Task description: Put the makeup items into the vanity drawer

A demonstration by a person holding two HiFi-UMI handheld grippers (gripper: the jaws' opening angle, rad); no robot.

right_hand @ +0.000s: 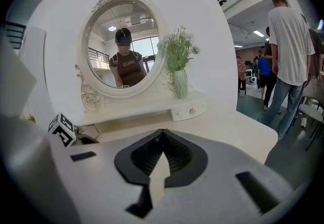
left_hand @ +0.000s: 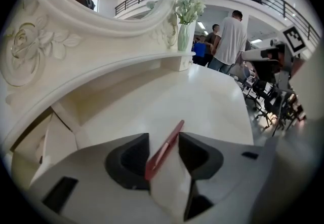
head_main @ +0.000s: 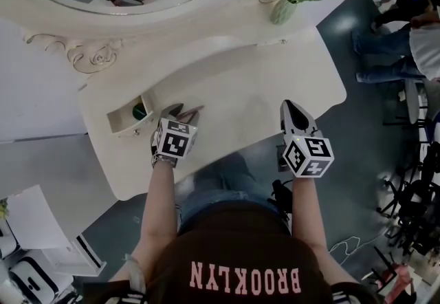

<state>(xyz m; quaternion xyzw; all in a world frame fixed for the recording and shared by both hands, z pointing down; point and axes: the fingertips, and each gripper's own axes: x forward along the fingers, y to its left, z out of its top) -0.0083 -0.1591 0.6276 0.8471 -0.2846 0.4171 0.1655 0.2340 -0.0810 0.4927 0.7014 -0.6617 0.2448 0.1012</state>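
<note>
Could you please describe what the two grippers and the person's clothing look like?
The left gripper and right gripper each have a light grey body, black-lined tongs and a white cube of black square markers. The person wears a dark T-shirt with pink lettering and blue jeans.

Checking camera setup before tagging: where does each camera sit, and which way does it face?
Head view: on the person's head, looking steeply down at the vanity top; shows both forearms, left gripper, right gripper.
Left gripper view: on the left gripper, along its parted jaws and a red stick across the vanity top.
Right gripper view: on the right gripper, past closed jaws toward the mirror.
Shared: the vase appears in all three.
</note>
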